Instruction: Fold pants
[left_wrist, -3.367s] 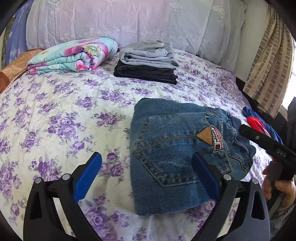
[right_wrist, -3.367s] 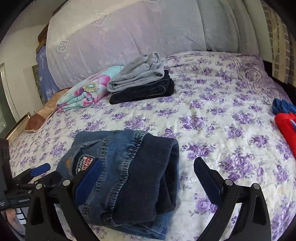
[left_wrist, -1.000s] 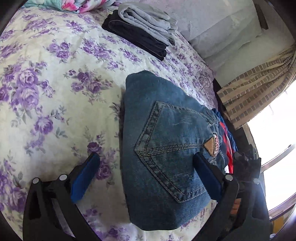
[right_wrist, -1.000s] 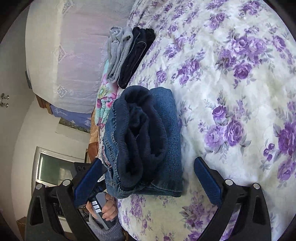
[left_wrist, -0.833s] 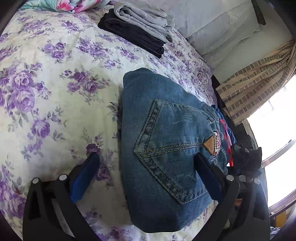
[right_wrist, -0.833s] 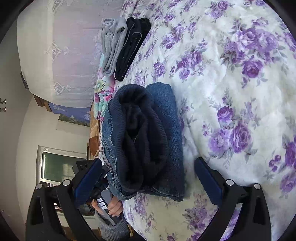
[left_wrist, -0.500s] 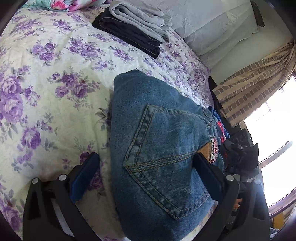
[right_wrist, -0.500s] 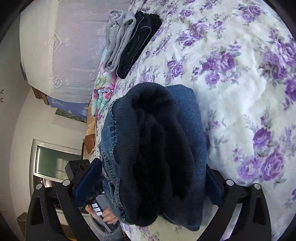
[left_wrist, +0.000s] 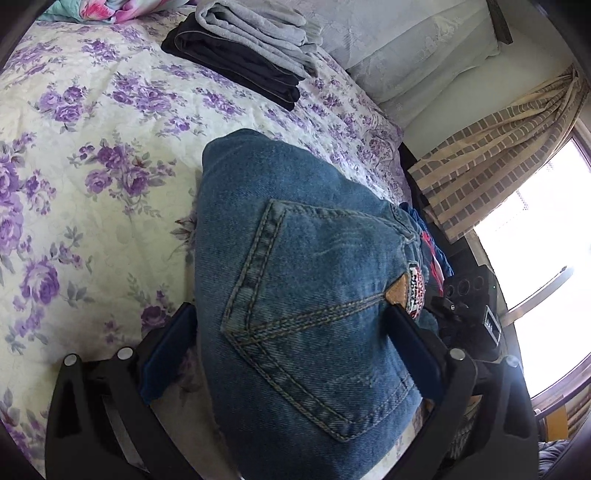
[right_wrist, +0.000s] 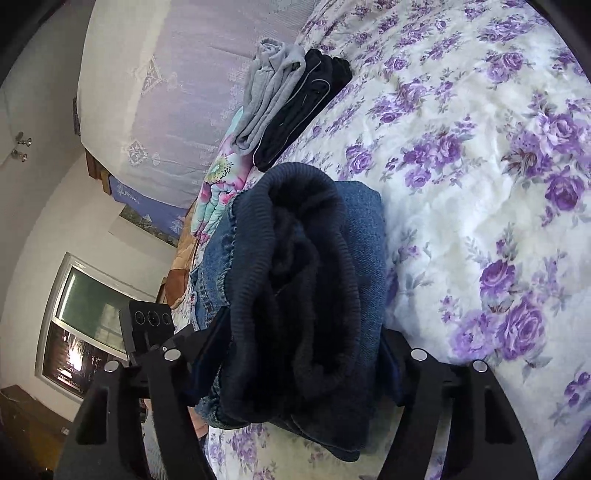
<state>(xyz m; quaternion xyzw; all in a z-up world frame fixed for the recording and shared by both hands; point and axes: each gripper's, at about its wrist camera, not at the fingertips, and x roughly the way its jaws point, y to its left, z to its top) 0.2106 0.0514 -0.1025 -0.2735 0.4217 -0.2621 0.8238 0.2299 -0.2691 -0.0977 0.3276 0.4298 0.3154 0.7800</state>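
The folded blue jeans (left_wrist: 295, 258) lie on the floral bedspread (left_wrist: 92, 184), back pocket and patch facing up. My left gripper (left_wrist: 290, 350) straddles one end of the bundle with its jaws wide open; the blue pads (left_wrist: 166, 354) stand at either side. From the opposite end, the right wrist view shows the dark ribbed waistband of the jeans (right_wrist: 306, 277) filling my right gripper (right_wrist: 304, 354). Its jaws are closing and the pads (right_wrist: 391, 362) press against both sides of the bundle. The other gripper's black body (right_wrist: 147, 325) shows beyond the jeans.
A stack of folded grey and black clothes (left_wrist: 251, 48) sits near the pillows, beside a folded floral blanket (right_wrist: 218, 184). Red and blue garments (left_wrist: 432, 251) lie past the jeans at the bed's edge, under a striped curtain (left_wrist: 498, 147). Bare bedspread (right_wrist: 480, 184) stretches alongside.
Both grippers have slid in over the ends of the jeans. The right jaws, wide open half a second ago, have narrowed onto the bundle.
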